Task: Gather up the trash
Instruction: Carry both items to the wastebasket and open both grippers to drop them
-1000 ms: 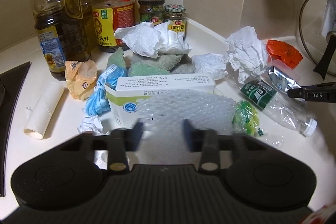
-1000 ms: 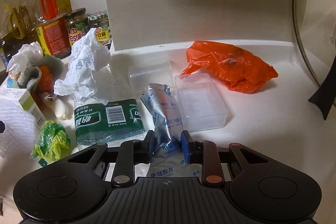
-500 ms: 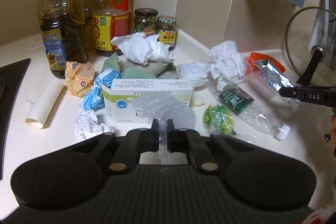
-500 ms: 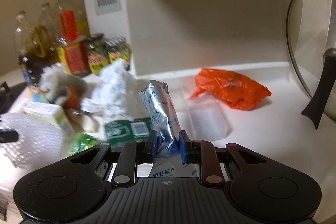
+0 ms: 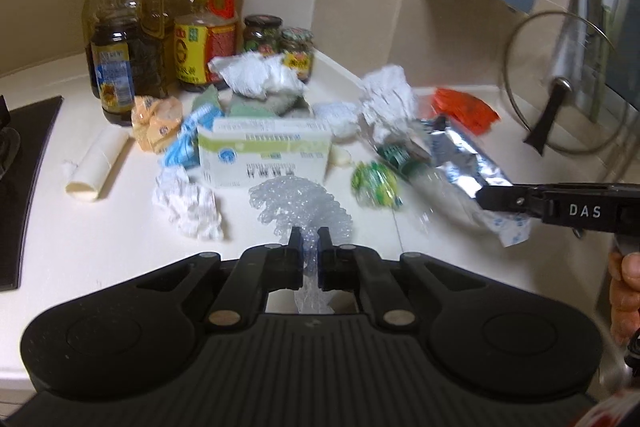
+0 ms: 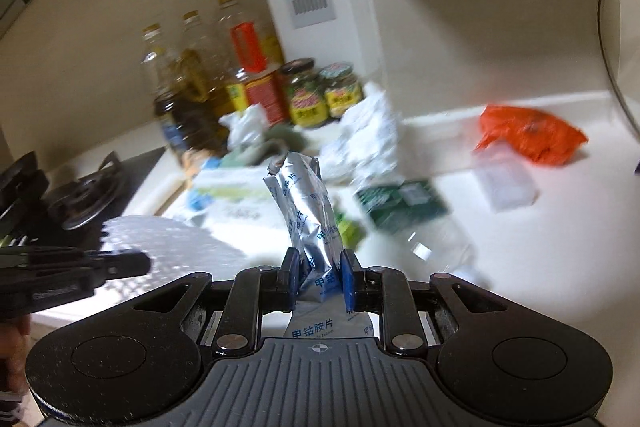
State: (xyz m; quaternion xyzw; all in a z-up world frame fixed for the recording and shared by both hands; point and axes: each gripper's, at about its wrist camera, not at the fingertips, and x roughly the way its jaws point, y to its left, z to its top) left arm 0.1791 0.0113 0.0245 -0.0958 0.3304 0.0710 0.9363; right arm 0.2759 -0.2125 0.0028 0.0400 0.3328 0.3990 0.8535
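Here the left hand-held gripper point(image 5: 309, 245) is clamped tight on a sheet of clear bubble wrap point(image 5: 300, 203), a knobbly, glinting film that fans out ahead of the jaws above the white bench point(image 5: 100, 239); its lower end is pinched into a narrow strip that runs back under the gripper body and out of sight. The right hand-held gripper point(image 6: 319, 267) is closed on a crinkled silver foil packet point(image 6: 304, 211) with blue print, which stands up tilted from between its blue-faced pads; from the left wrist the same packet point(image 5: 460, 155) hangs in the air over the bench, its far end blurred.

Beneath lie the remaining scraps: a rectangular white and green carton point(image 5: 266, 157), a crumpled white paper ball point(image 5: 188, 203), a crushed clear plastic bottle with a green label point(image 6: 404, 209), a small green wrapper point(image 5: 374, 183), a blue and white pouch point(image 5: 186, 143), a yellowish wrapper point(image 5: 156, 123) and a cardboard tube point(image 5: 98, 165). Farther back sit a larger wad of white paper point(image 5: 386, 99), an orange plastic bag point(image 6: 532, 135) and a clear flat box point(image 6: 506, 181), soft with motion blur.

Oil bottles point(image 5: 128, 43) and two lidded jars point(image 5: 280, 45) line the wall. A glass pot lid point(image 5: 560, 87) leans at the right, its edge cut off. A black hob point(image 6: 88, 187) shows at the left.
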